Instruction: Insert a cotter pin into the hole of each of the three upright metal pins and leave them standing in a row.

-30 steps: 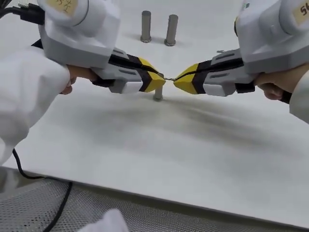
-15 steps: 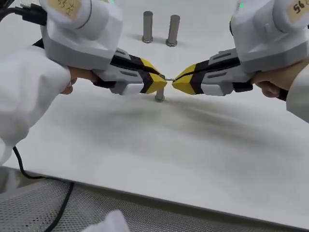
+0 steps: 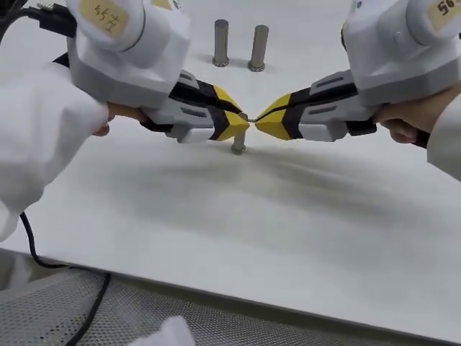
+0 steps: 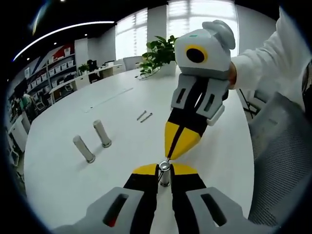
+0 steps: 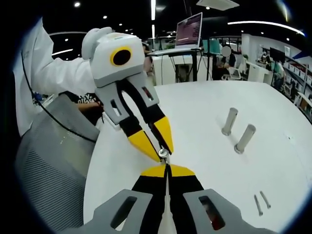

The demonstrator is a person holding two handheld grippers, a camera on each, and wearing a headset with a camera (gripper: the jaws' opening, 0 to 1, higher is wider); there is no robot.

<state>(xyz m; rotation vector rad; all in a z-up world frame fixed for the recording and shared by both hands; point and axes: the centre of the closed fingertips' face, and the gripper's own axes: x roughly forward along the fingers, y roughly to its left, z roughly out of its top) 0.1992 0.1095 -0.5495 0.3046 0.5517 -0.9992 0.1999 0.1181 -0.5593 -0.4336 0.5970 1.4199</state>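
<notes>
While the left gripper (image 4: pixel 165 171) clamps a smooth cylindrical metal pin (image 3: pixel 238 144) upright on the matte white table (image 3: pixel 216 216), the right gripper (image 3: pixel 261 122) pinches a thin wire cotter pin (image 4: pixel 168 159) at its head. Their yellow wedge tips sit closer together than a second ago. Two matching pins (image 3: pixel 221 42) stand behind.

The table (image 3: pixel 302 238) is lit brightly and evenly from above, and only soft grey shadows are cast across it. A dull sheen is carried by the pins (image 3: pixel 221 42). In the left gripper view the windows (image 4: pixel 195 19) are blown out. In the right gripper view the ceiling lights (image 5: pixel 152 9) are flared. Both gripper views are bent at the edges, and their backgrounds are softened.
</notes>
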